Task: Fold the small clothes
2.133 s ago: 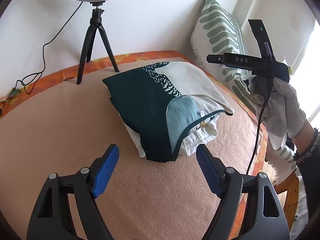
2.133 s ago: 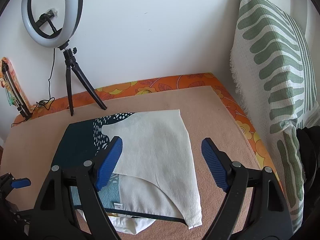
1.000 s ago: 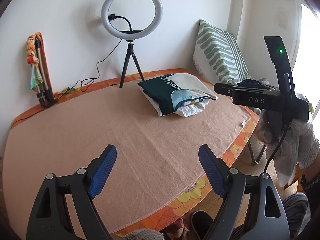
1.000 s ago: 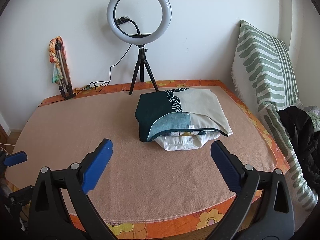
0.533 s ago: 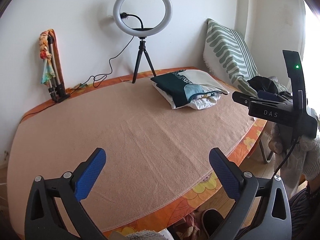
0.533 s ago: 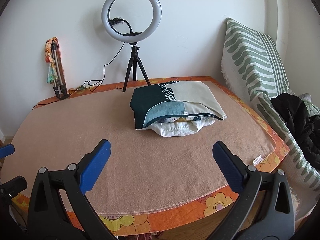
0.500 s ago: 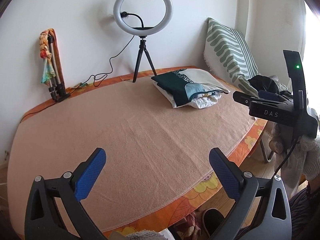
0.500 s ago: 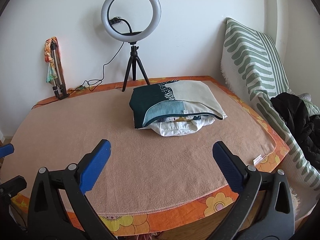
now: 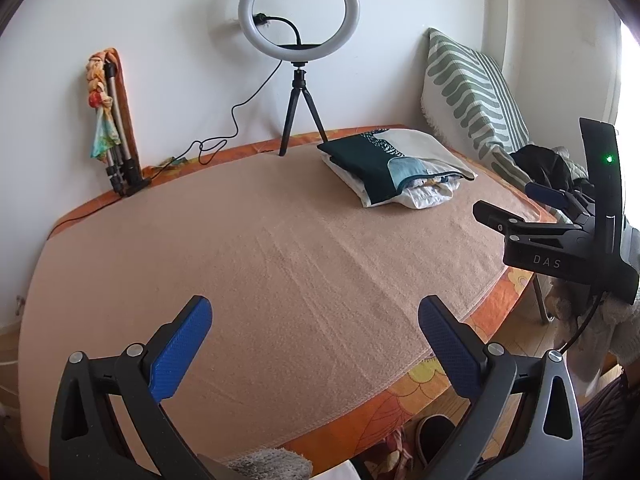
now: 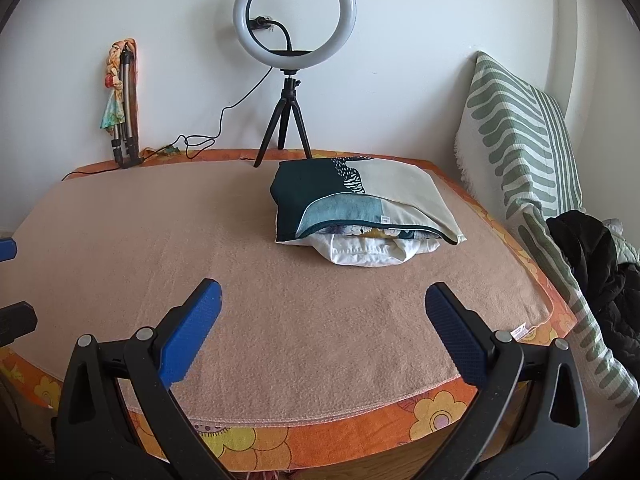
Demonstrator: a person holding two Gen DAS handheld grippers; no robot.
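Observation:
A stack of folded clothes [image 10: 360, 208] lies at the far right of the table: a dark teal, cream and light blue garment on top, white clothes under it. It also shows in the left wrist view [image 9: 396, 168]. My left gripper [image 9: 316, 340] is open and empty, above the table's front edge, far from the stack. My right gripper [image 10: 320, 320] is open and empty near the front edge. The right gripper's body shows at the right of the left wrist view [image 9: 560, 240].
A peach towel [image 10: 200, 240] covers the table over an orange flowered cloth [image 10: 360, 424]. A ring light on a tripod [image 10: 294, 40] stands at the back by the wall. A folded tripod [image 10: 124, 120] leans at the back left. A striped cushion [image 10: 516, 128] and dark clothes [image 10: 592, 256] lie at the right.
Both grippers have pulled back from the folded stack to the table's front edge and stayed open. The stack has not moved.

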